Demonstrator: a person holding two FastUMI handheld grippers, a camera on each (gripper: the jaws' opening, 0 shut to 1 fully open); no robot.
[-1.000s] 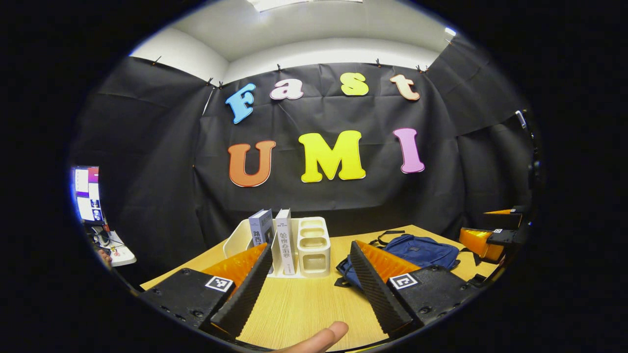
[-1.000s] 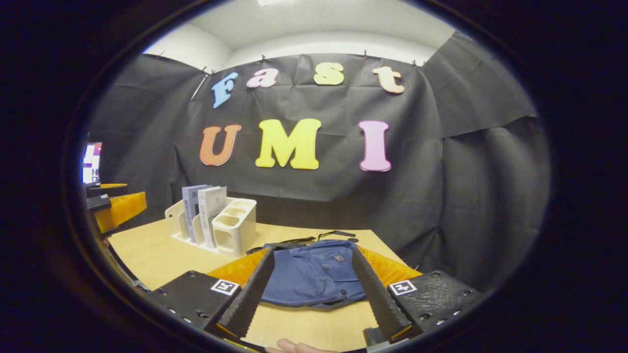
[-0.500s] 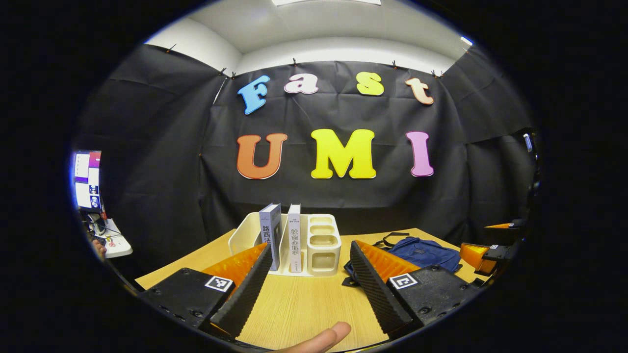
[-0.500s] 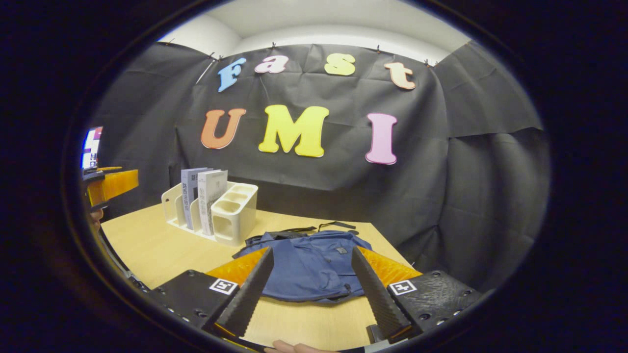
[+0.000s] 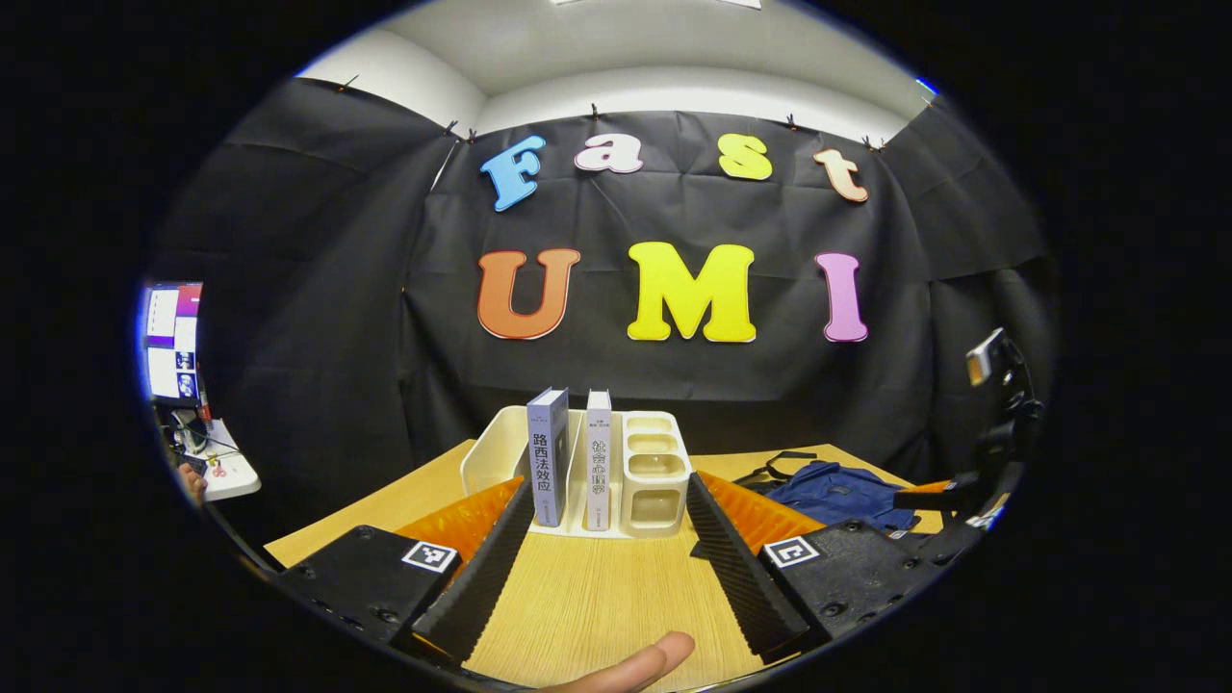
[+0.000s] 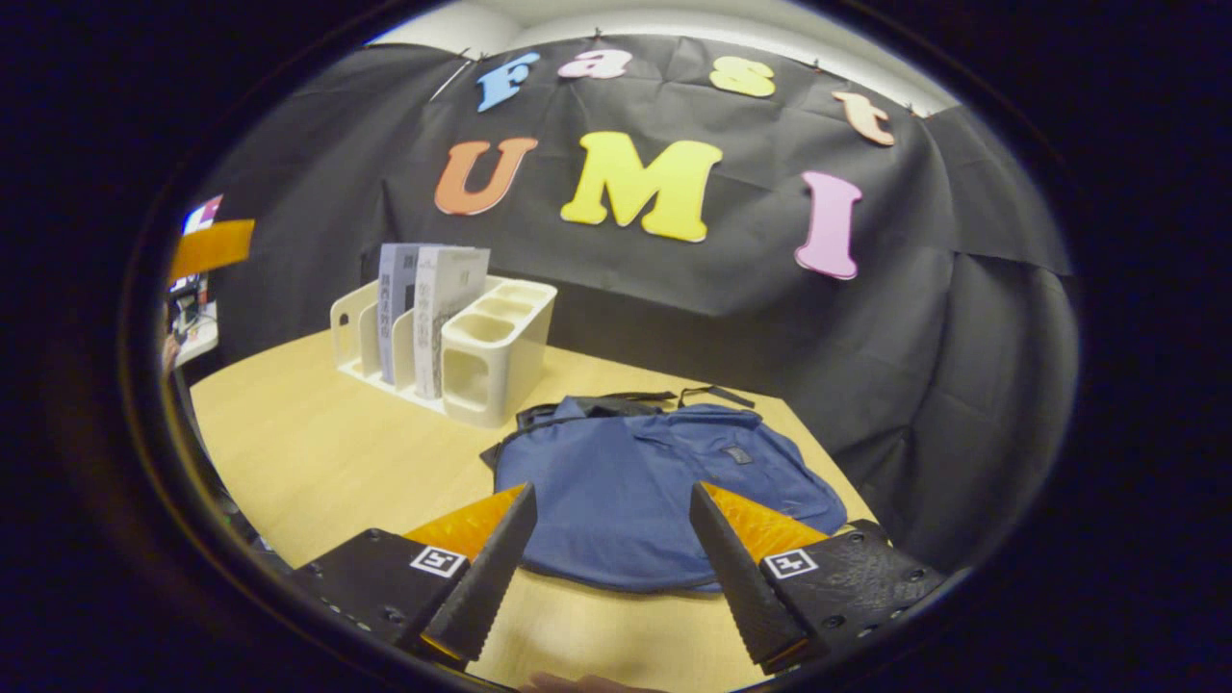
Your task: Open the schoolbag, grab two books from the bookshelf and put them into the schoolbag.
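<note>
In the left gripper view the left gripper (image 5: 608, 563) has its jaws spread wide apart with nothing between them but bare wood; a fingertip (image 5: 640, 664) of the person holding it shows at the bottom edge. Straight beyond the fingers, toward the desk's far edge, stands the white plastic bookshelf with a pen-cup block at one end (image 5: 654, 472); two upright books are slotted in it, a grey-blue paperback (image 5: 547, 470) and, just beside it, a white-spined paperback (image 5: 598, 472). The light wooden desk (image 5: 597, 602) carries everything.

In the right gripper view the right gripper (image 6: 608, 563) also has its jaws well apart, holding nothing, above the near edge of the flat blue fabric schoolbag (image 6: 654, 481); the schoolbag lies closed near the desk's right far corner, black straps trailing toward the far edge, the bookshelf (image 6: 496, 351) just beside it to the left.
</note>
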